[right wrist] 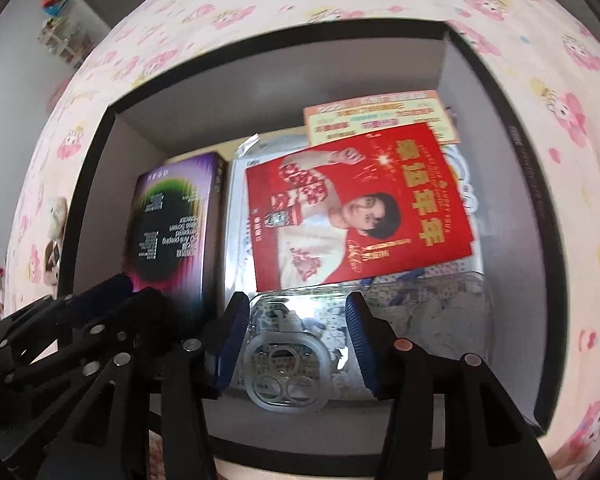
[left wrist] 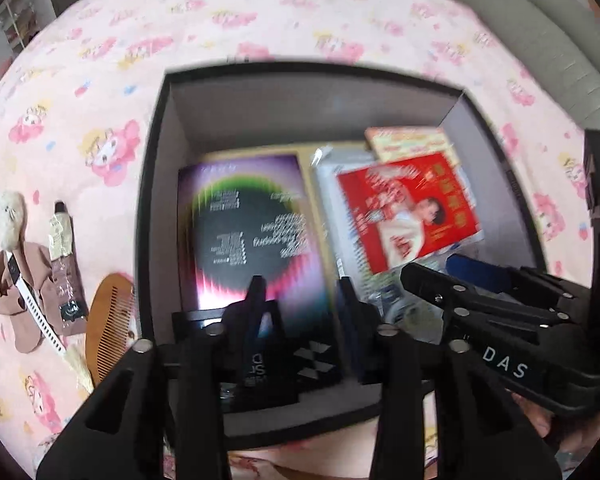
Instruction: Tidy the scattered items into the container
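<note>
Nearest, the left gripper point(left wrist: 300, 300) and right gripper point(right wrist: 296, 320) both hang over the black open-topped box point(left wrist: 152, 160), jaws apart with nothing clamped between them. Under them, inside the box, lie a purple carton with a black disc print point(left wrist: 252, 232), a clear plastic packet point(right wrist: 292, 364) and a red printed card point(right wrist: 360, 208). This looks like a release just made. Farther left, on the pink cartoon-print sheet point(left wrist: 260, 20), a wooden comb point(left wrist: 108, 320), a brown tube point(left wrist: 66, 264) and a small plush toy point(left wrist: 12, 248) are not yet boxed; next, one gripper should swing out and pinch one
</note>
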The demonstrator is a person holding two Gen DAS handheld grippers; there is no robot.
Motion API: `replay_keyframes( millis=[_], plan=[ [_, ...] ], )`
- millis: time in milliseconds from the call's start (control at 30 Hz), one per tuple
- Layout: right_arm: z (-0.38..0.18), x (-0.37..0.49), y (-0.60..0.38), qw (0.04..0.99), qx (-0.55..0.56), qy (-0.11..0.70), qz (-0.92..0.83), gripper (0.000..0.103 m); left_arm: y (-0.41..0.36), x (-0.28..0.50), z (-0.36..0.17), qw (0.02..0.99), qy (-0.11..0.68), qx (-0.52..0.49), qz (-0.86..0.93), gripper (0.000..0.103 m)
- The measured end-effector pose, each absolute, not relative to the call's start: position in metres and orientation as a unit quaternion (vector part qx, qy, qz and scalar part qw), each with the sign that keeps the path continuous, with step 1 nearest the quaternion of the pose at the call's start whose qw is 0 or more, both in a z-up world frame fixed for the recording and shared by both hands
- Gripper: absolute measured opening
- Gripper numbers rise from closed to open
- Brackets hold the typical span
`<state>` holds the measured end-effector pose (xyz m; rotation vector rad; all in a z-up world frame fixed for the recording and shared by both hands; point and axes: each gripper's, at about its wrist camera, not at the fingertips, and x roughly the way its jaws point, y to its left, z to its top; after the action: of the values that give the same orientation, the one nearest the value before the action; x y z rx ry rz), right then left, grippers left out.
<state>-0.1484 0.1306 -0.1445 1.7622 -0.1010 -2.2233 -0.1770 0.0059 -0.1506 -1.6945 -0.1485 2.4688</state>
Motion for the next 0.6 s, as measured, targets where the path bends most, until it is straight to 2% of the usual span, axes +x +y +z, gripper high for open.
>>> replay_keyframes(
  millis=[67, 200, 267, 400, 600],
  plan=[
    [-0.131, -0.143, 0.138, 0.150, 0.597, -0.041, -0.787, 0.046, 0.004, -0.167, -0.139, 0.072, -0.055, -0.547, 0.832, 0.049],
    [-0.094, -0.125, 0.148, 0.139, 0.545, -0.024, -0.827, 0.046, 0.014, -0.156, -0.119, 0.084, -0.053, -0.513, 0.853, 0.050],
    [-0.082, -0.127, 0.155, 0.139, 0.517, -0.013, -0.845, 0.046, 0.012, -0.143, -0.104, 0.093, -0.052, -0.497, 0.861, 0.055],
    [-0.070, -0.110, 0.146, 0.135, 0.467, 0.008, -0.874, 0.048, -0.003, -0.110, -0.069, 0.115, -0.050, -0.470, 0.874, 0.057],
    [-0.055, -0.082, 0.156, 0.142, 0.462, -0.027, -0.875, 0.048, -0.005, -0.085, -0.050, 0.139, -0.051, -0.453, 0.879, 0.057]
  ],
)
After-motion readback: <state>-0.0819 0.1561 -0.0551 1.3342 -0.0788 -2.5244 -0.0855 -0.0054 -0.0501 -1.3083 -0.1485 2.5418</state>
